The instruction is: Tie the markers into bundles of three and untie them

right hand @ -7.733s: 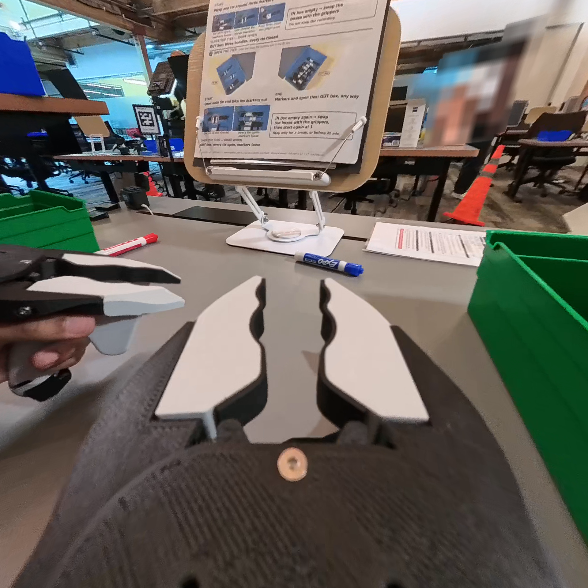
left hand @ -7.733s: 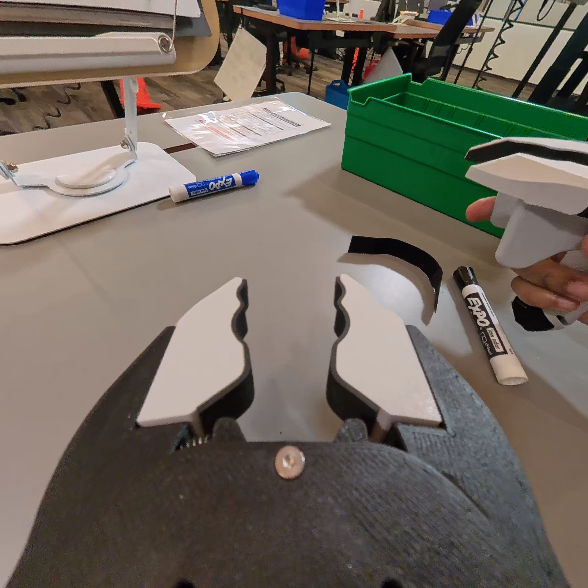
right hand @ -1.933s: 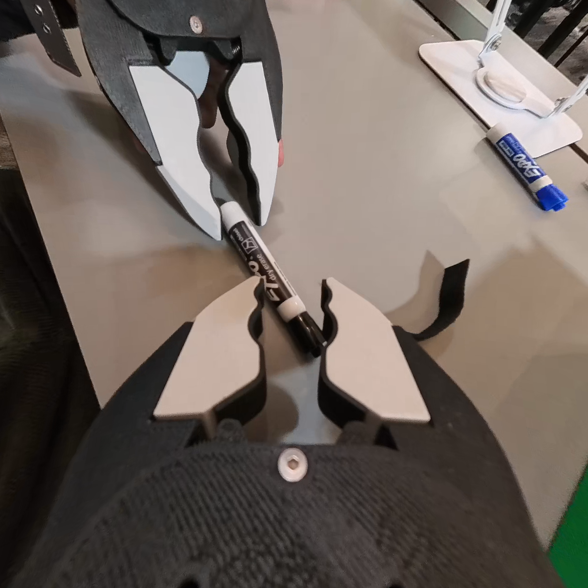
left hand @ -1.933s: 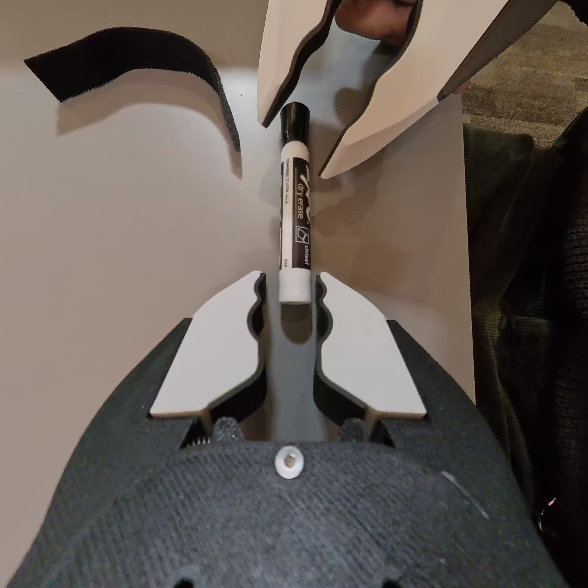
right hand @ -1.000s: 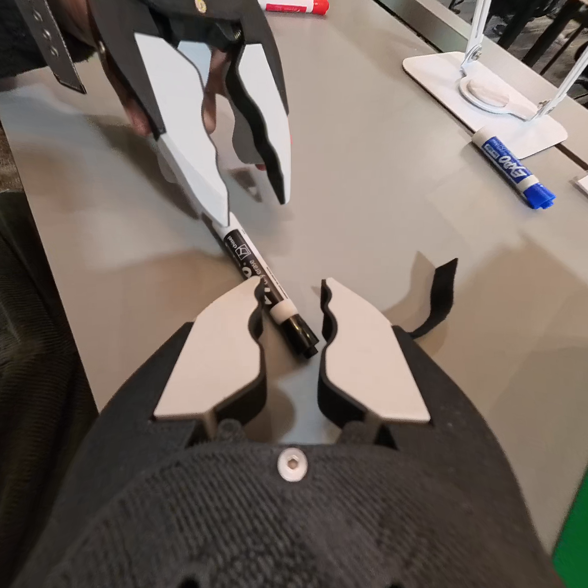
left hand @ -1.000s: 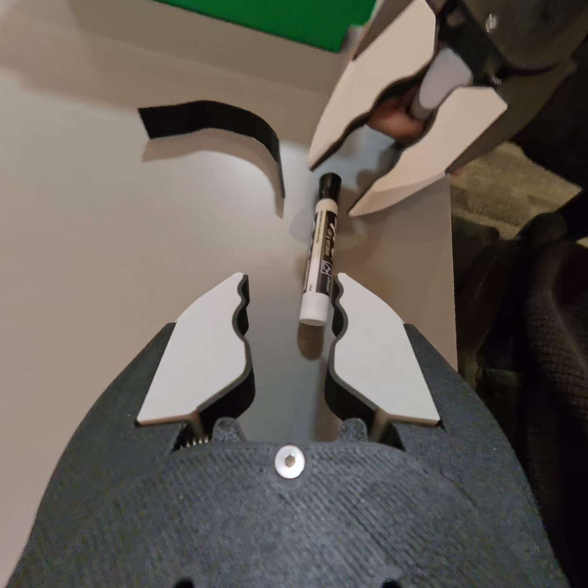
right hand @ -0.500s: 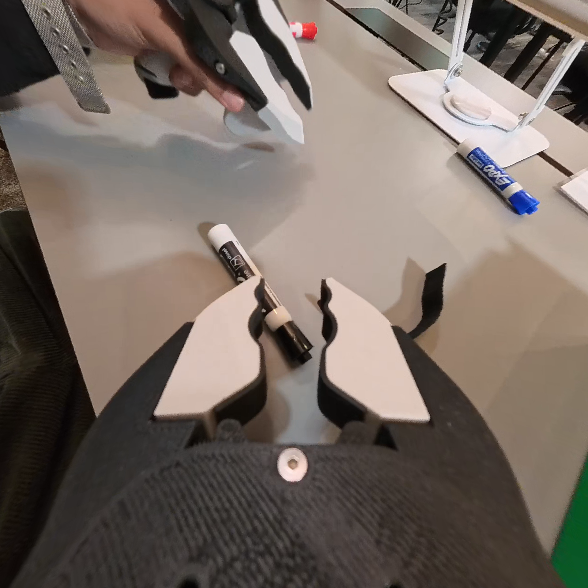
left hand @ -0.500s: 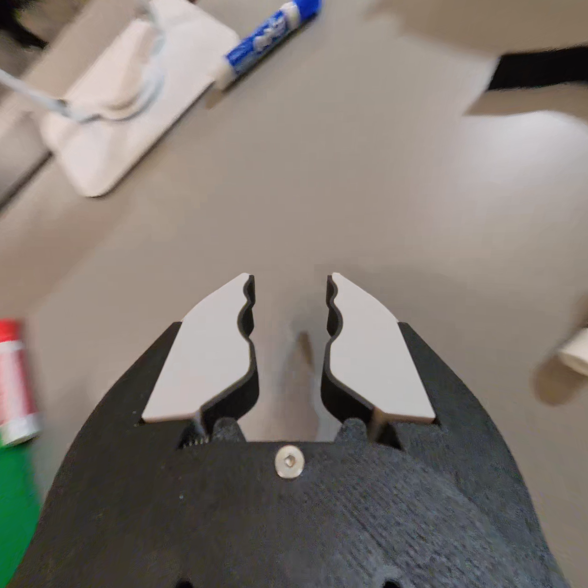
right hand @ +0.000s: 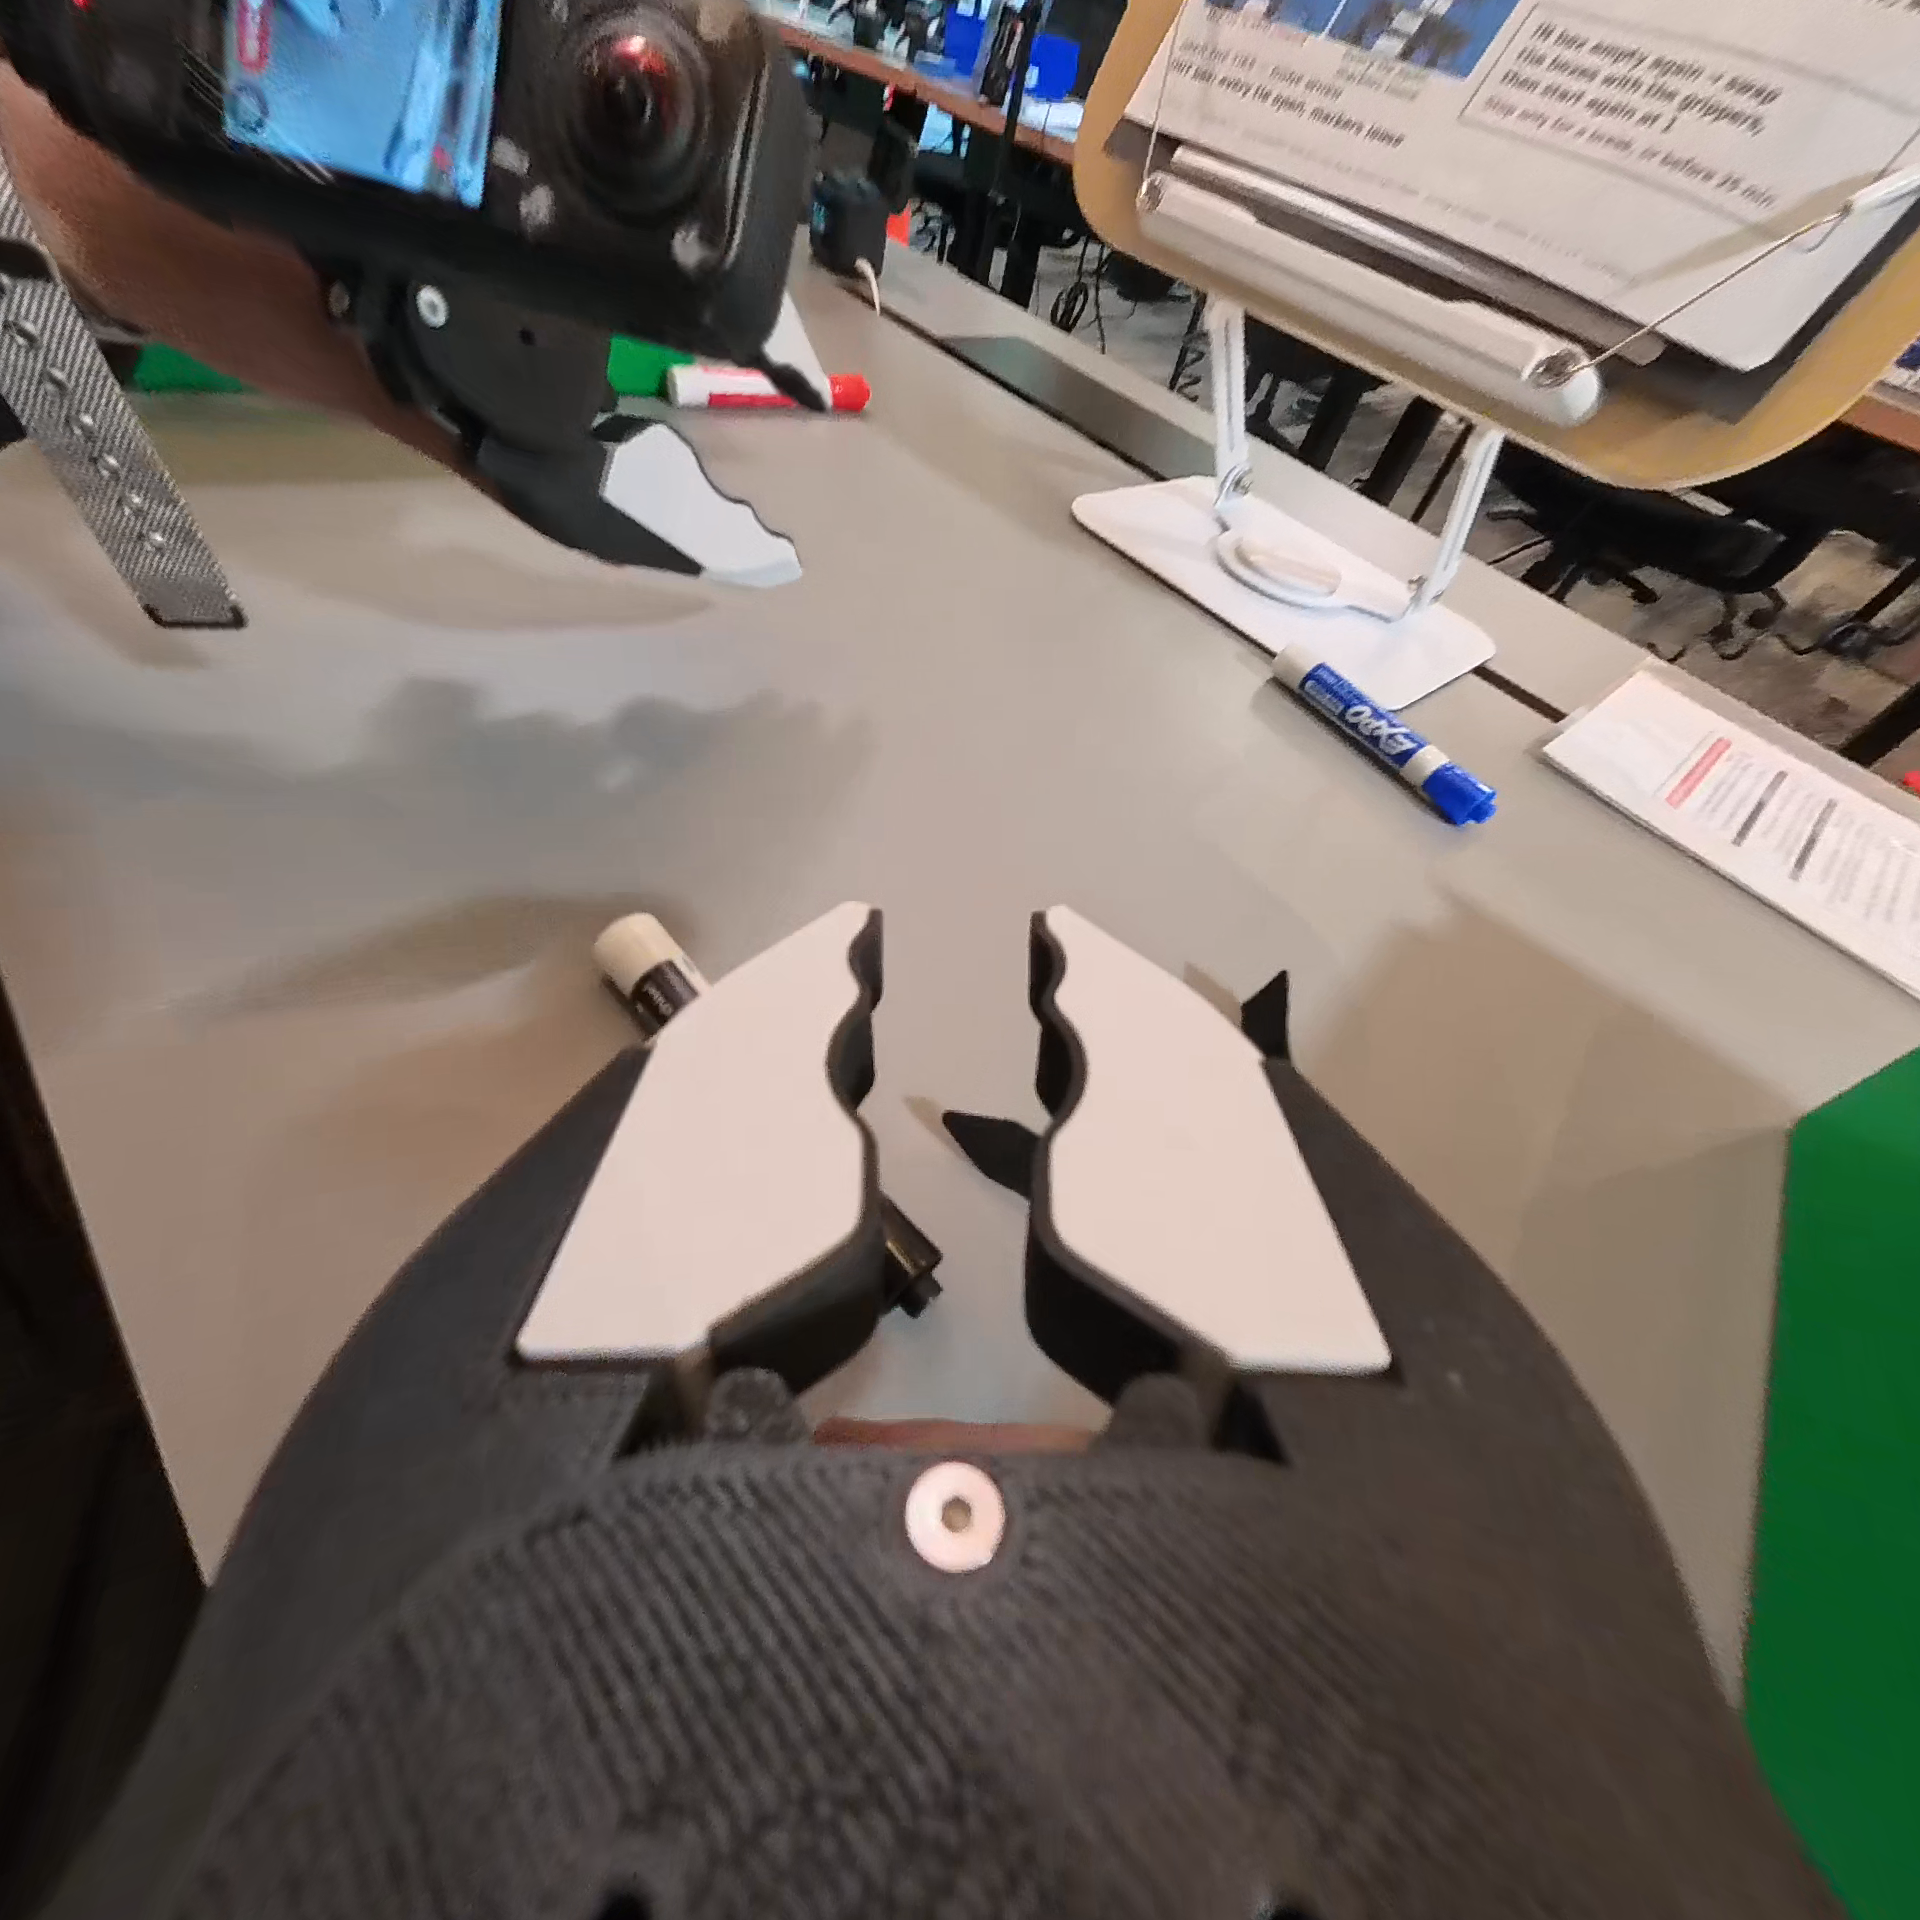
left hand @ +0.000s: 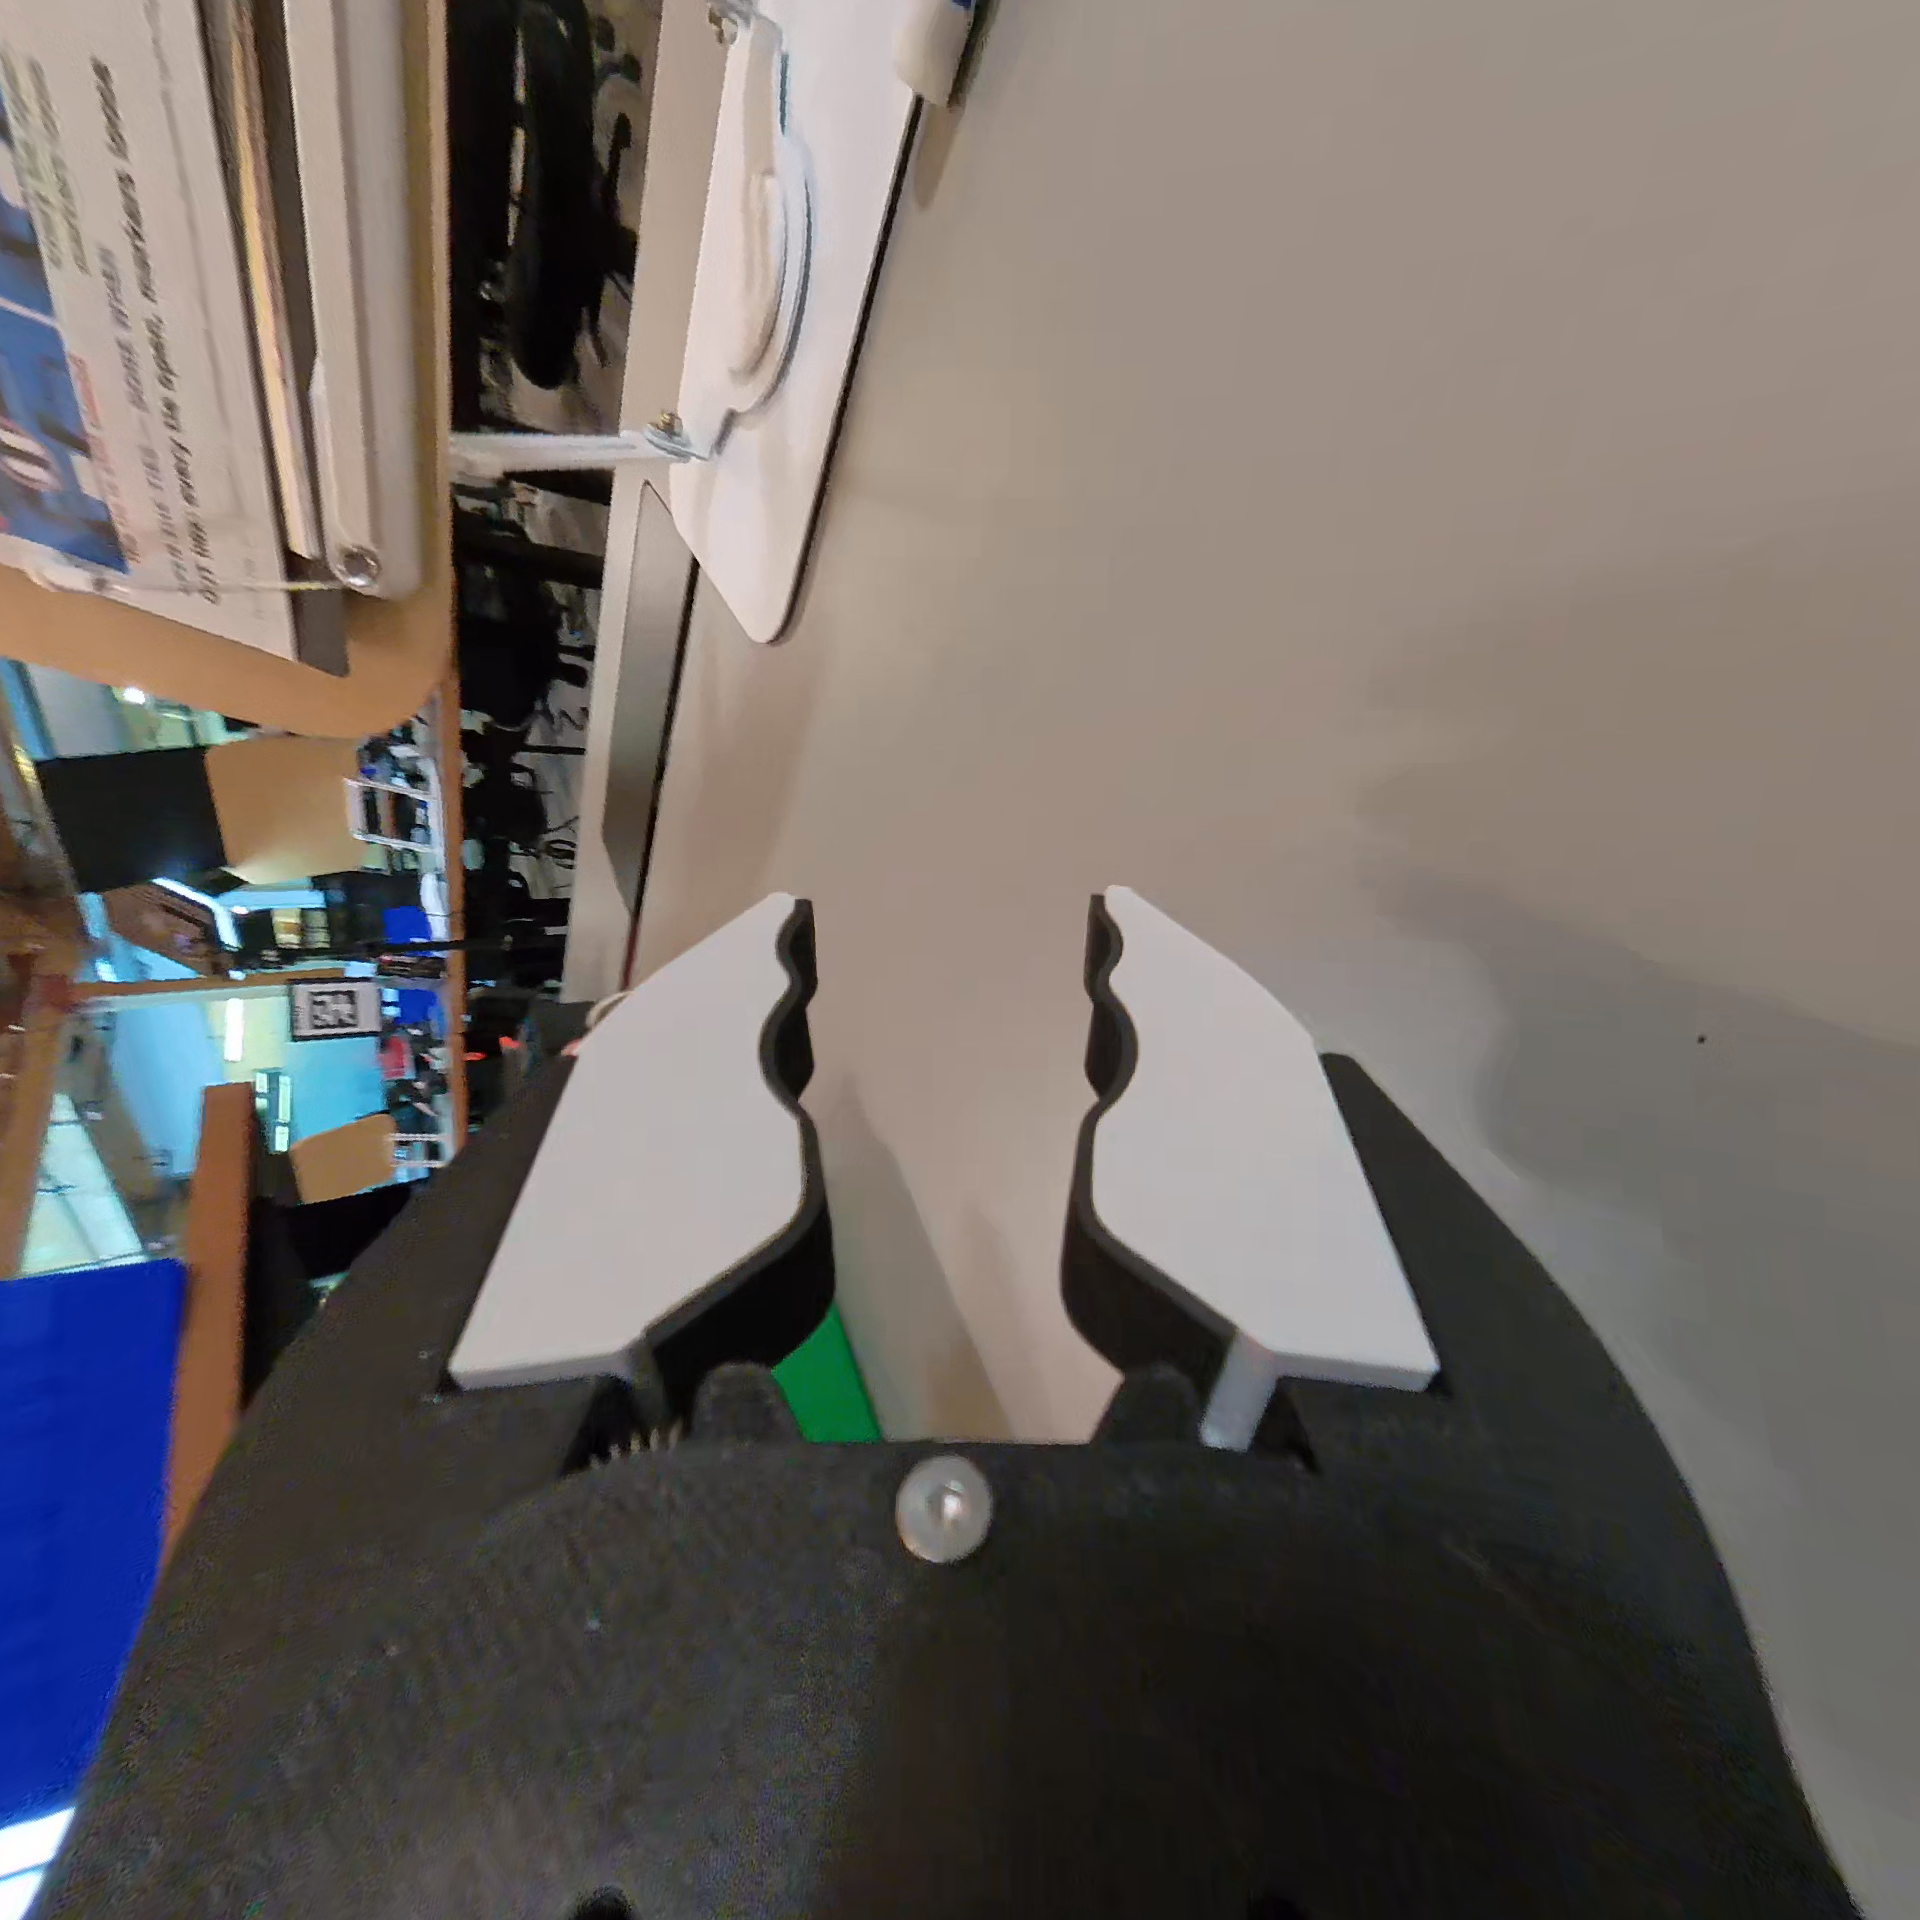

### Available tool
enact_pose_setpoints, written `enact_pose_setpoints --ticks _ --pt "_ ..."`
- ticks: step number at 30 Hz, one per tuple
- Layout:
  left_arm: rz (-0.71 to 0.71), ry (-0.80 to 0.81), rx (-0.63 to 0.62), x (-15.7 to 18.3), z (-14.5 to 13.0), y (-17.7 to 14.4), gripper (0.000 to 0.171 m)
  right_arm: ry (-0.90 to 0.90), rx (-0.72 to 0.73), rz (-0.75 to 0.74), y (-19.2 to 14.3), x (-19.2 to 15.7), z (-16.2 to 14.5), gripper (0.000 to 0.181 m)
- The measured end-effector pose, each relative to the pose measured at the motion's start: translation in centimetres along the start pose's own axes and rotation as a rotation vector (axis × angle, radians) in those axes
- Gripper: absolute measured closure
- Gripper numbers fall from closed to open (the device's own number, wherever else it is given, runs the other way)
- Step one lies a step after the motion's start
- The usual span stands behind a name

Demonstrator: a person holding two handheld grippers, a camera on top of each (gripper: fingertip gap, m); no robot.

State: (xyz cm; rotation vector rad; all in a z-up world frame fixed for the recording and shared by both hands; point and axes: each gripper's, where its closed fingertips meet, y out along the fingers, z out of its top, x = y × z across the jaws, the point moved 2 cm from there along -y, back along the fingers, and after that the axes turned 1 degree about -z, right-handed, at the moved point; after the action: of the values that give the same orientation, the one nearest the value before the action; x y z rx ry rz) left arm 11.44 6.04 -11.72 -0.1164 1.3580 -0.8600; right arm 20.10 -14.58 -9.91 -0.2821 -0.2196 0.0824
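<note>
In the right wrist view the right gripper [right hand: 954, 920] sits at centre frame, jaws narrowly apart and empty, over the grey table [right hand: 1039, 748]. The black marker [right hand: 644, 971] lies mostly hidden under its left finger, beside the black strap [right hand: 987, 1143]. A blue marker [right hand: 1382, 732] lies right of centre, a red marker [right hand: 764, 390] upper left. The left gripper [left hand: 948, 904], rolled sideways, gapes wide, holding nothing.

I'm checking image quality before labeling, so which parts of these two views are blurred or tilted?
Left wrist view: rolled sideways, table running vertically, stand slightly smeared, left gripper sharp. Right wrist view: level; far left gripper motion-blurred, blue marker fairly sharp, right gripper soft at its edges.
</note>
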Motion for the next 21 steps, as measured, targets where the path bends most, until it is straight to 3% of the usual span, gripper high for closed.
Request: enact_pose_setpoints --ticks 3,10,21 --pt "0.06 0.052 0.002 -1.0 0.7 -1.1 0.121 0.034 0.034 -0.006 -0.1 0.2 0.5 0.155" --pt "0.054 0.082 0.017 -1.4 1.6 -2.2 0.121 0.114 0.069 0.01 -0.2 0.5 0.8 0.155" --pt "-0.314 -0.268 0.179 3.3 2.5 0.2 0.117 0.146 0.057 0.01 0.8 -1.0 1.2 0.156"
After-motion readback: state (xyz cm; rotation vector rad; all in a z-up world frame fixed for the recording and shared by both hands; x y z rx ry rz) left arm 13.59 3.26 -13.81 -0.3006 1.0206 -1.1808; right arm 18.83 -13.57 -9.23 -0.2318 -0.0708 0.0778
